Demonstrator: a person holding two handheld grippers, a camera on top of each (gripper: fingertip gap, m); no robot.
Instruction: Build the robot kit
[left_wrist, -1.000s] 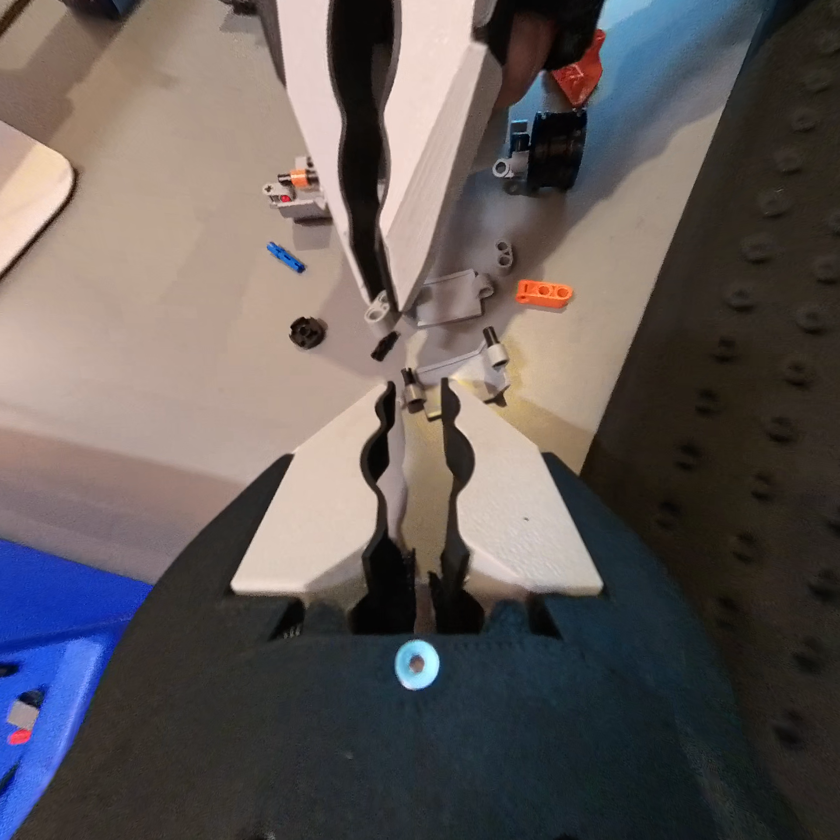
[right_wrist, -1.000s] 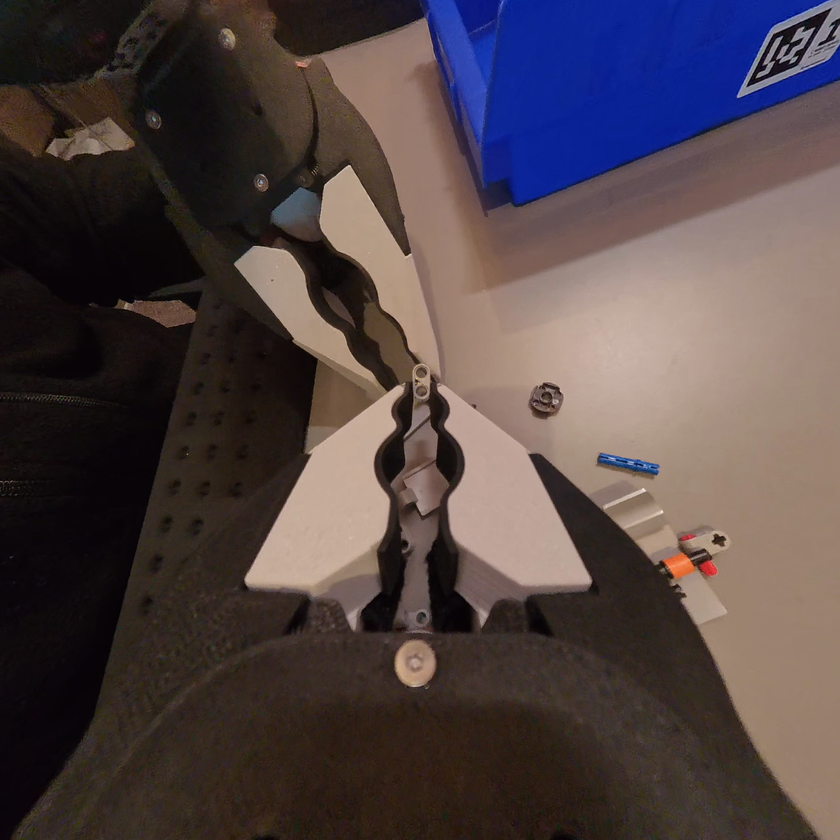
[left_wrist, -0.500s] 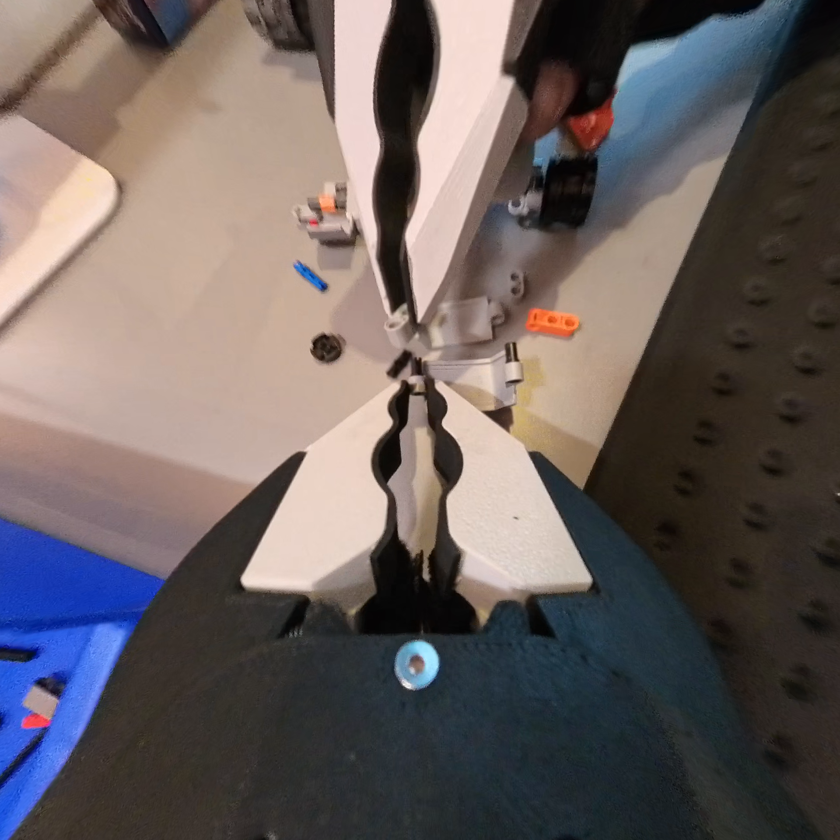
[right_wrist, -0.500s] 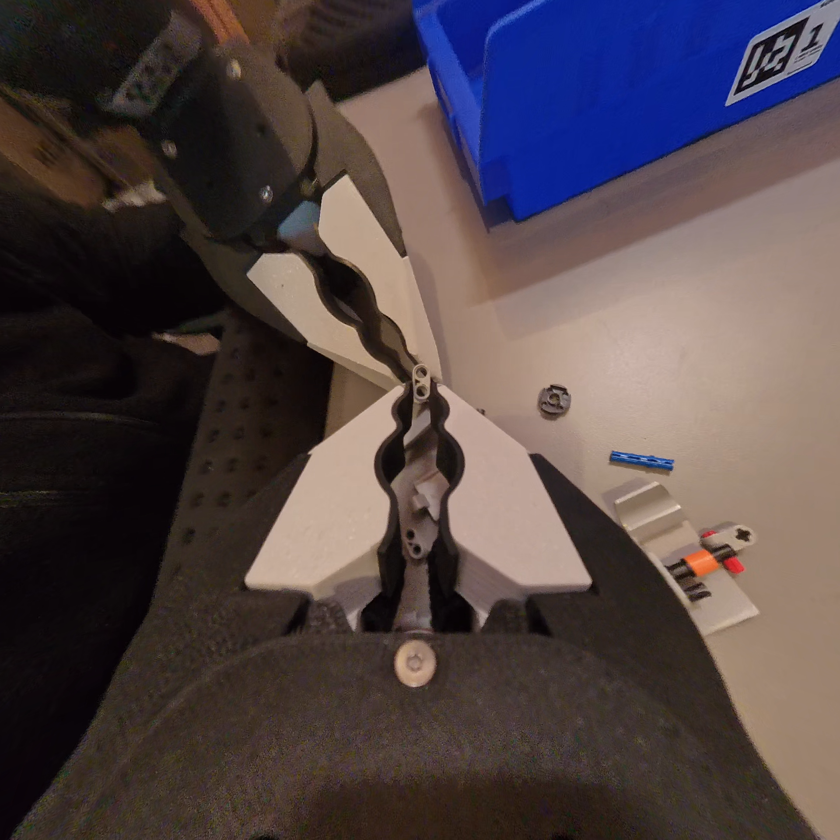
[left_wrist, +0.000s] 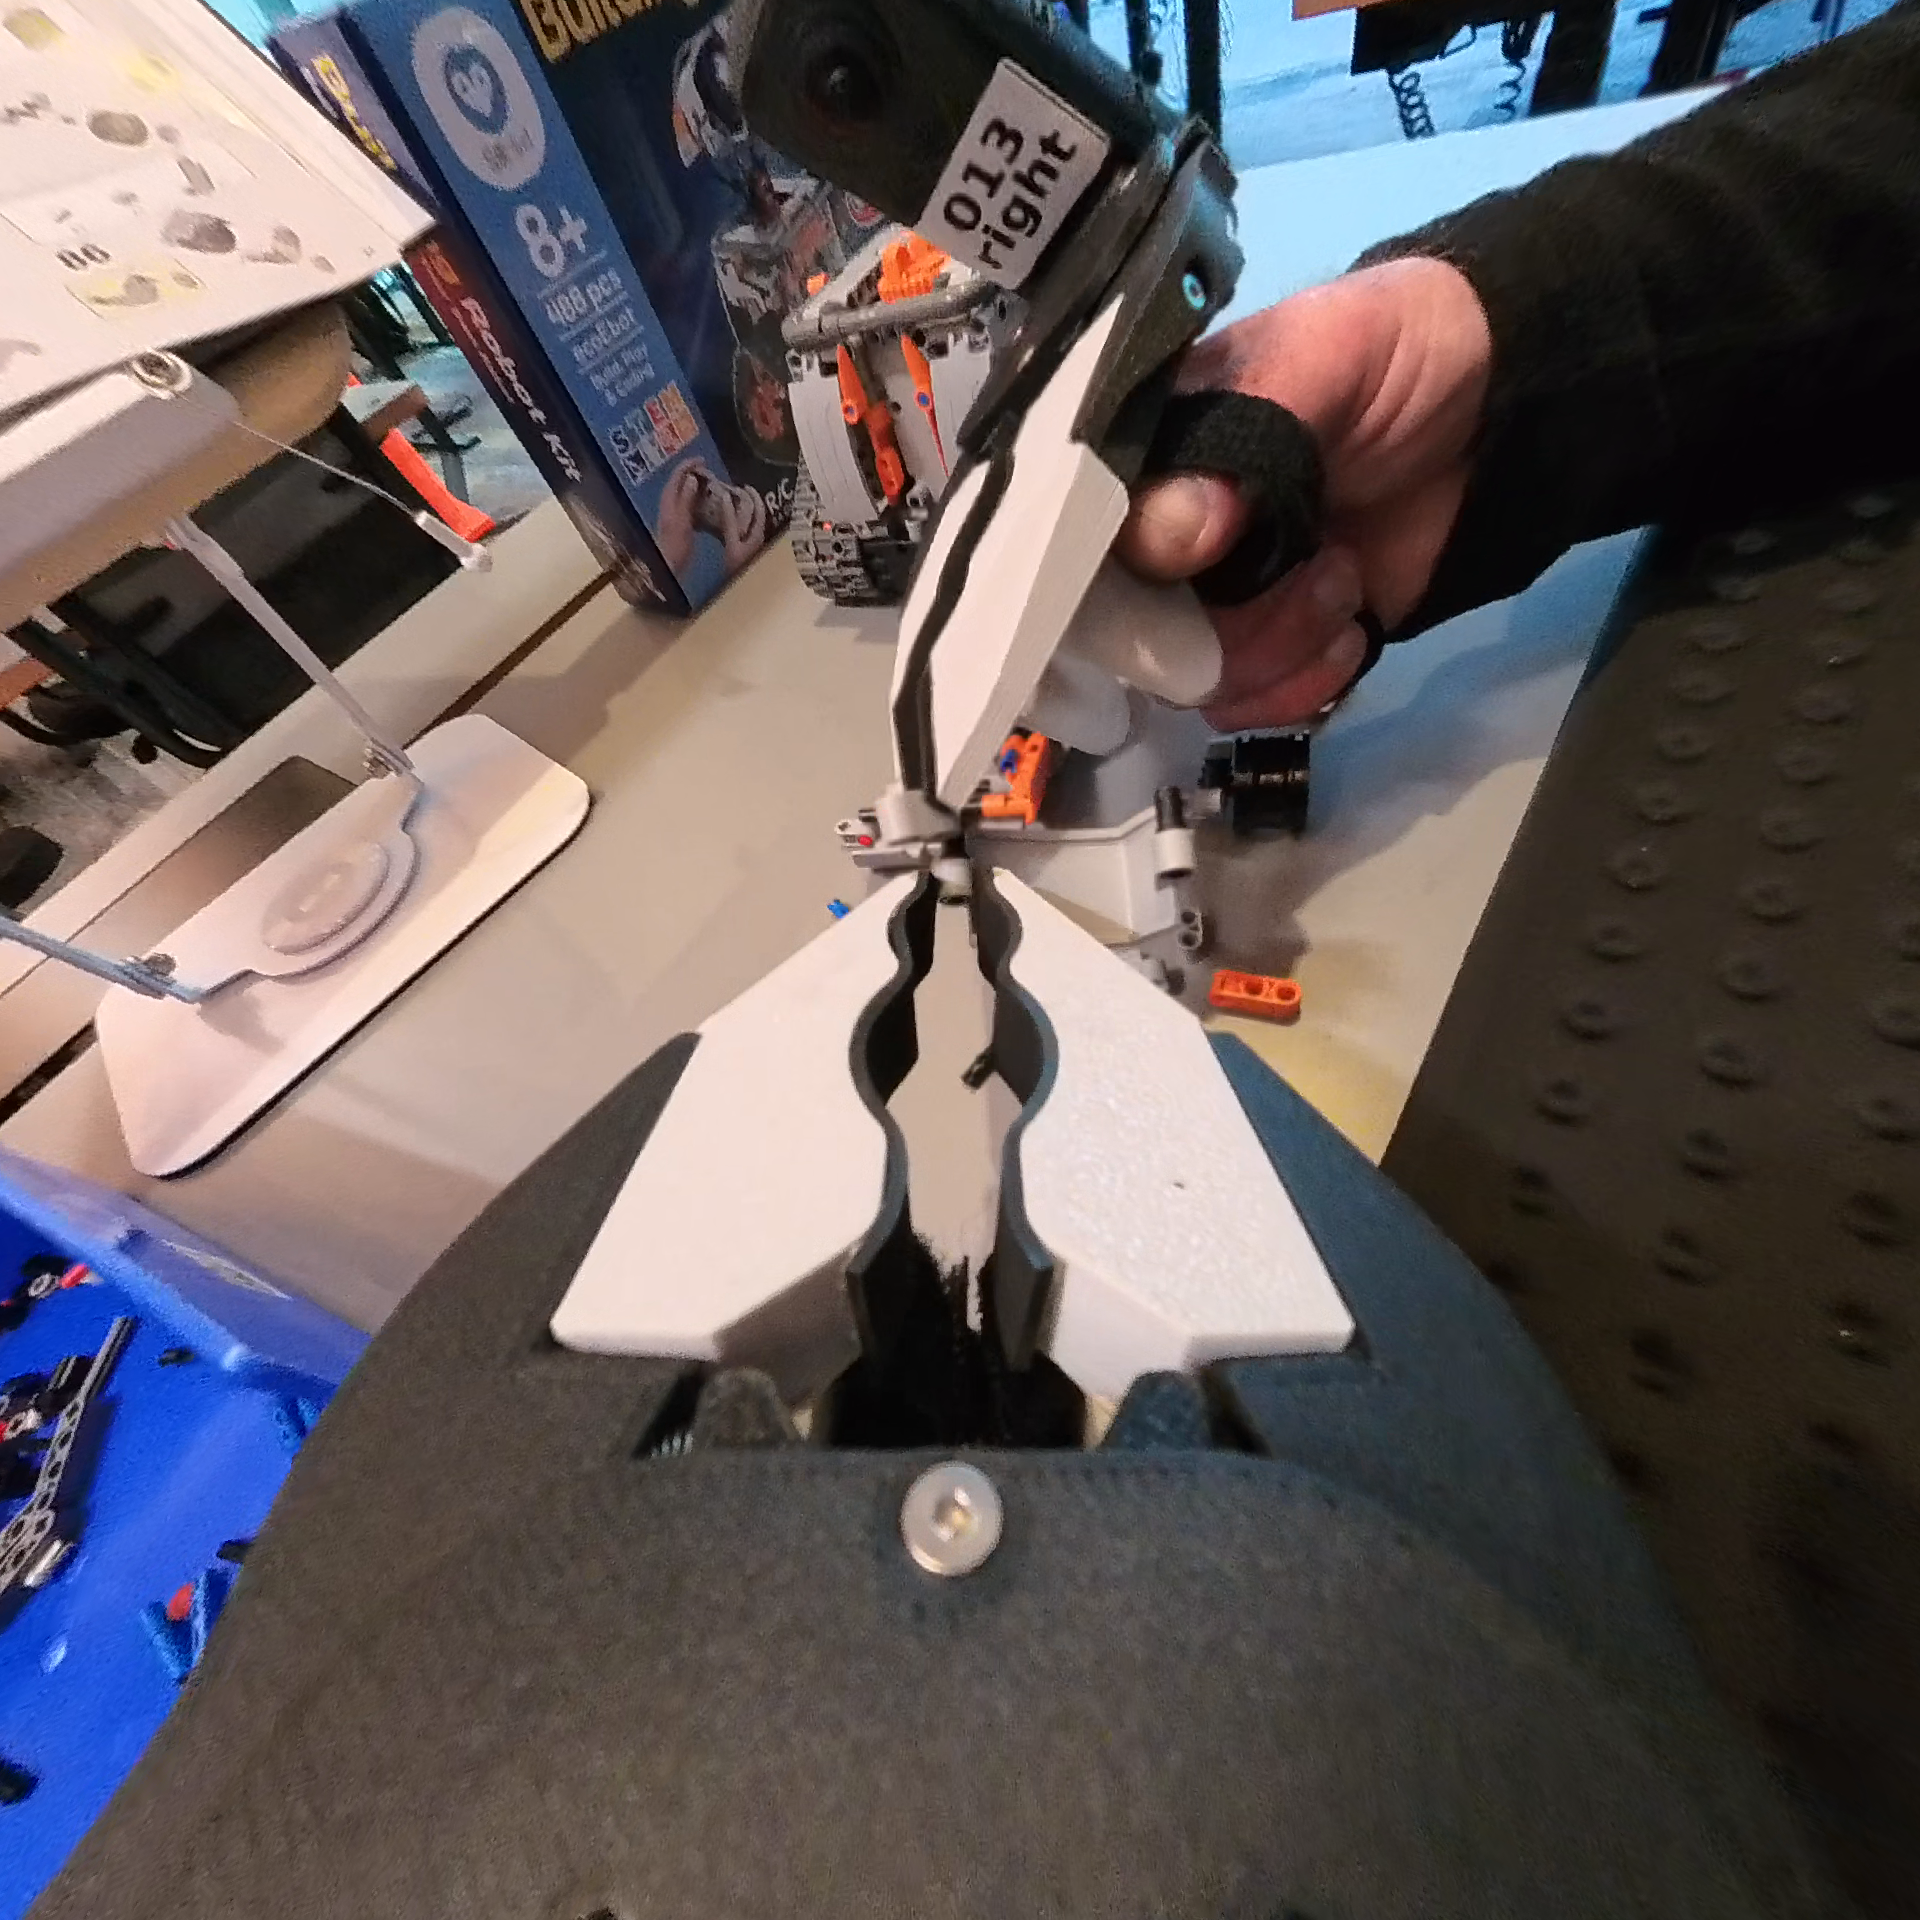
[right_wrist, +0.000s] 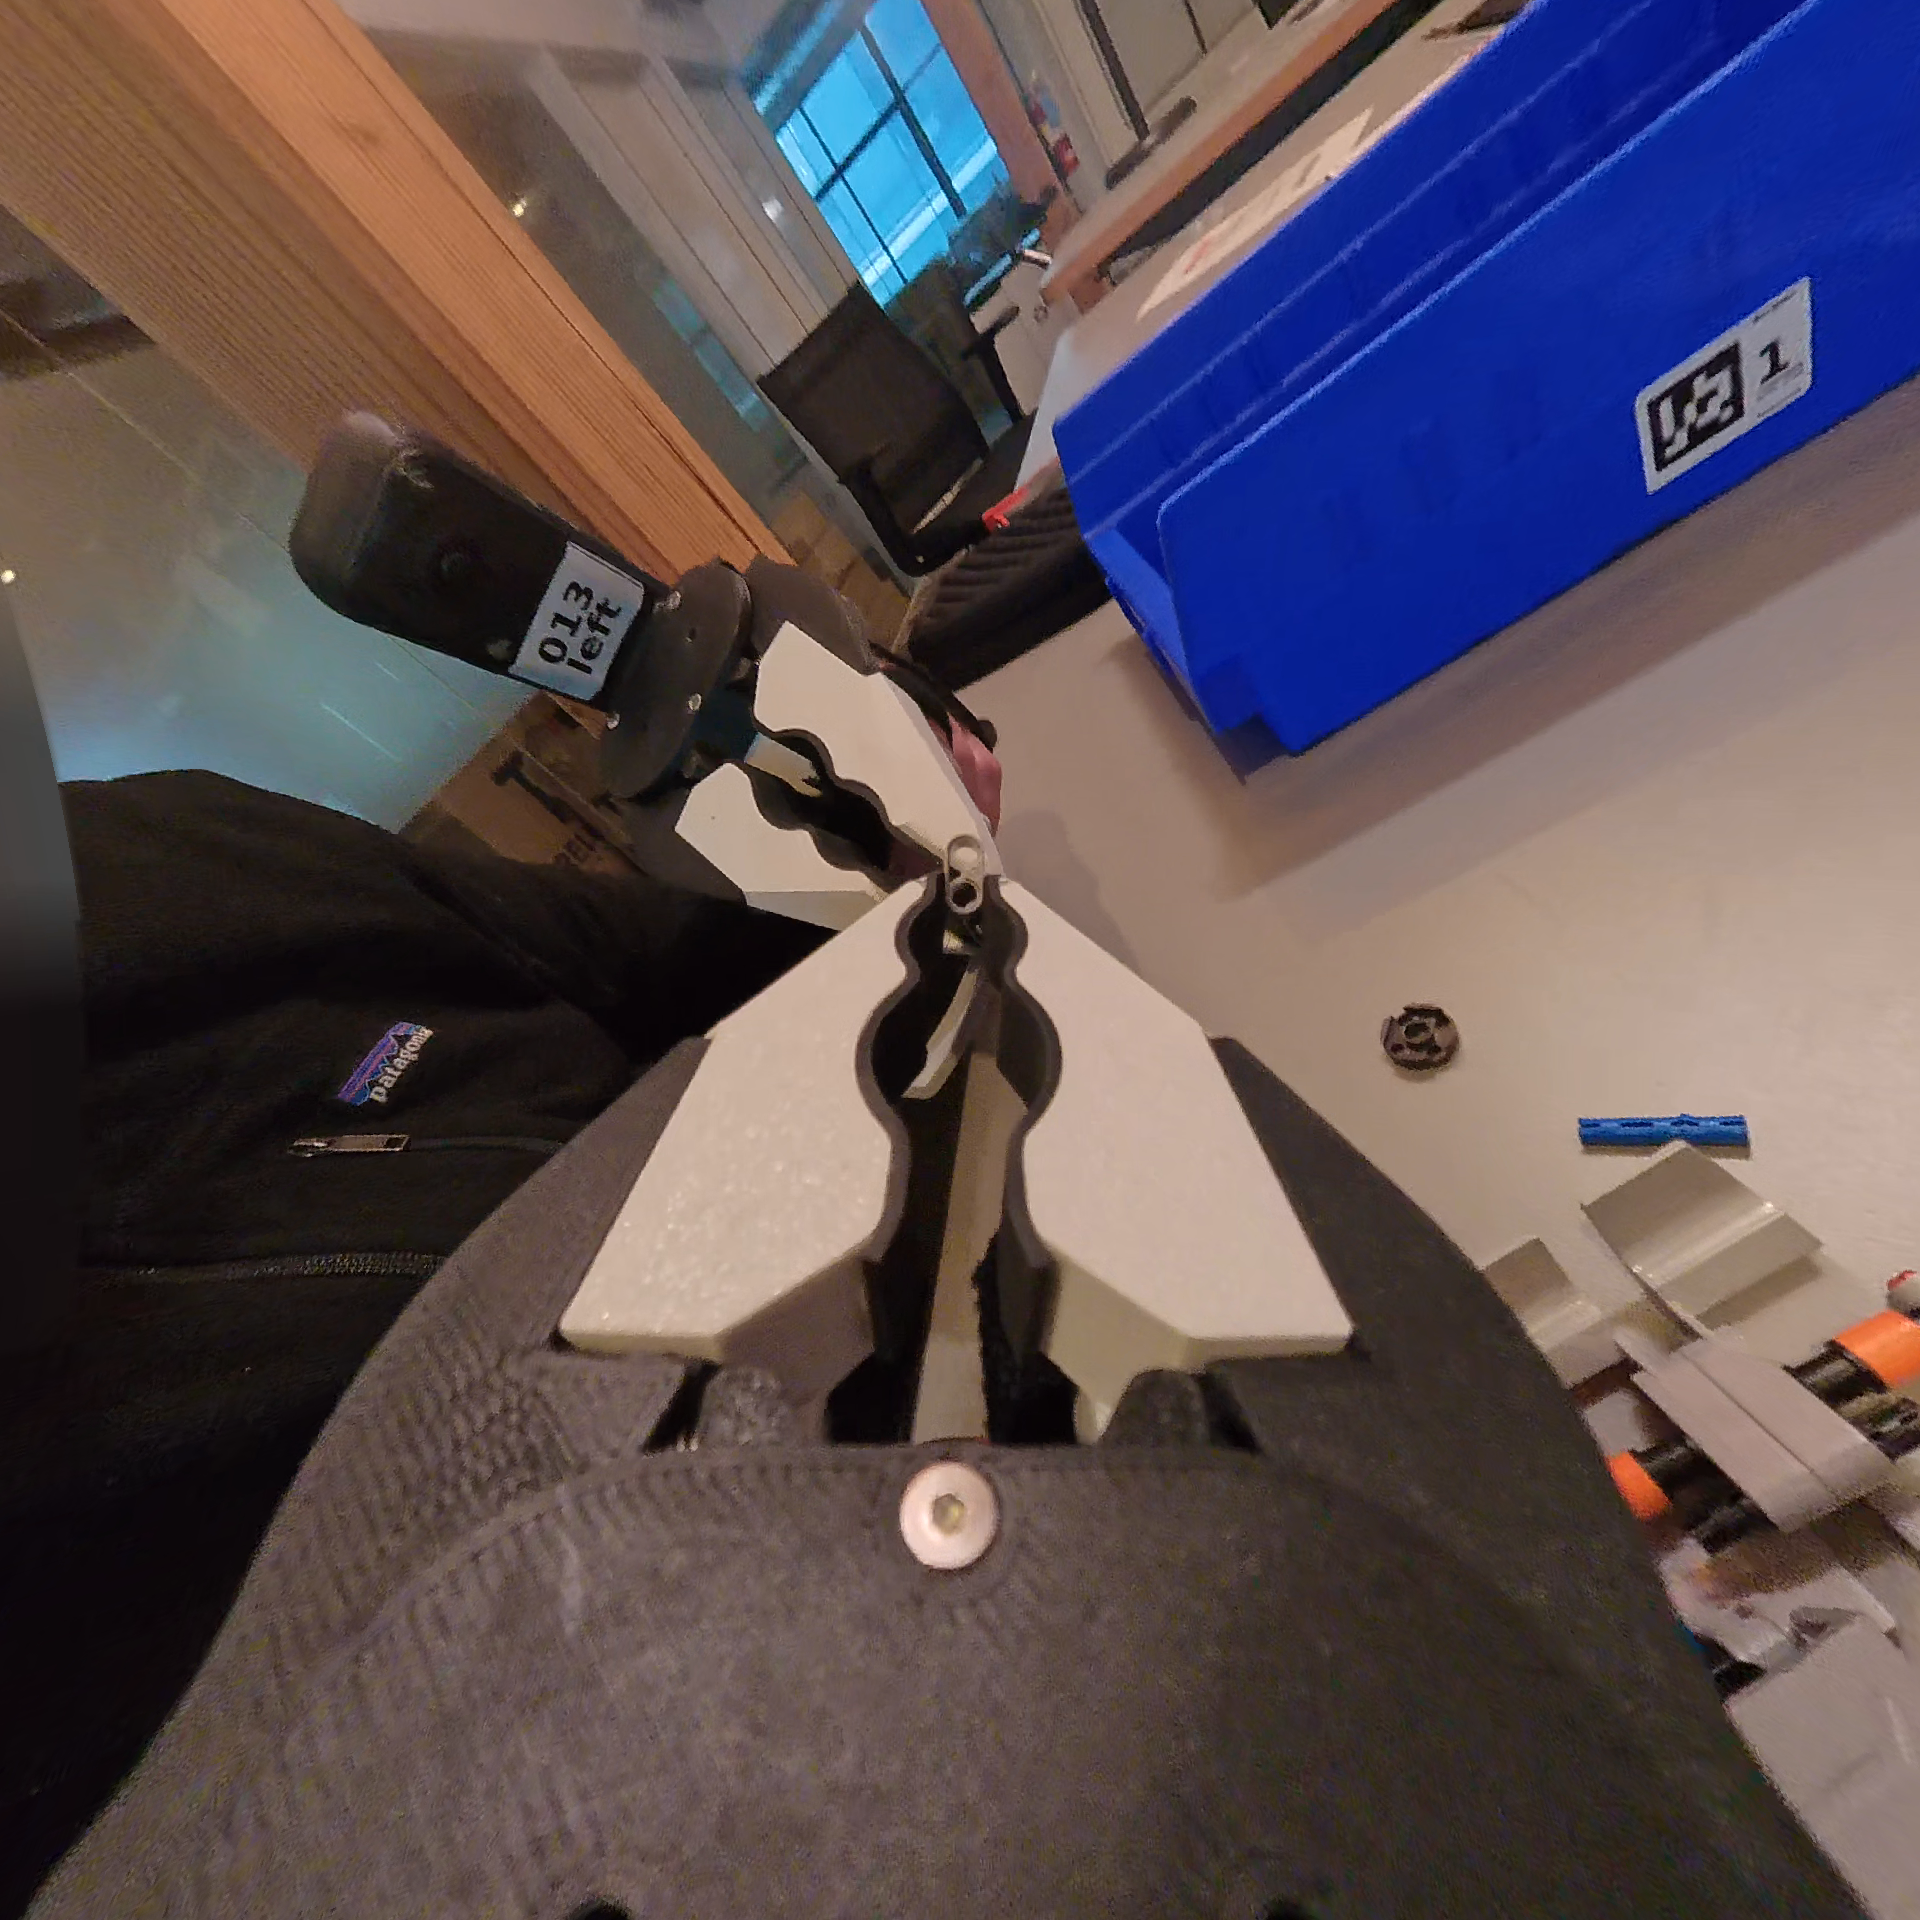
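My left gripper (left_wrist: 951, 883) is shut on a pin at the end of a grey panel piece (left_wrist: 1112, 873) and holds it above the table. My right gripper (left_wrist: 935, 810) comes down from above, held by a hand. It is shut on a small grey two-hole connector (left_wrist: 902, 816), which sits right against the pin. In the right wrist view the connector (right_wrist: 964, 871) sticks out of my right gripper's (right_wrist: 961, 899) tips. The left gripper's tips (right_wrist: 930, 852) meet it from behind. Part of the panel (right_wrist: 948, 1029) shows below, between my right fingers.
An orange beam (left_wrist: 1254, 992) and a black wheel (left_wrist: 1268, 779) lie on the table by a black dimpled mat (left_wrist: 1714, 1039). A blue box (left_wrist: 582, 343), a robot model (left_wrist: 873, 416) and a stand base (left_wrist: 343, 883) stand behind. Blue bin (right_wrist: 1455, 468), black round piece (right_wrist: 1420, 1034), blue pin (right_wrist: 1662, 1130). Left and right tips are no more than a few centimetres apart. The black wheel (left_wrist: 1268, 779) sits 12 cm or so from the ends of my left fingers.
My left gripper closed on the panel's pin and lifted it off the table. Both grippers rose and tilted level, keeping the connector at the pin.
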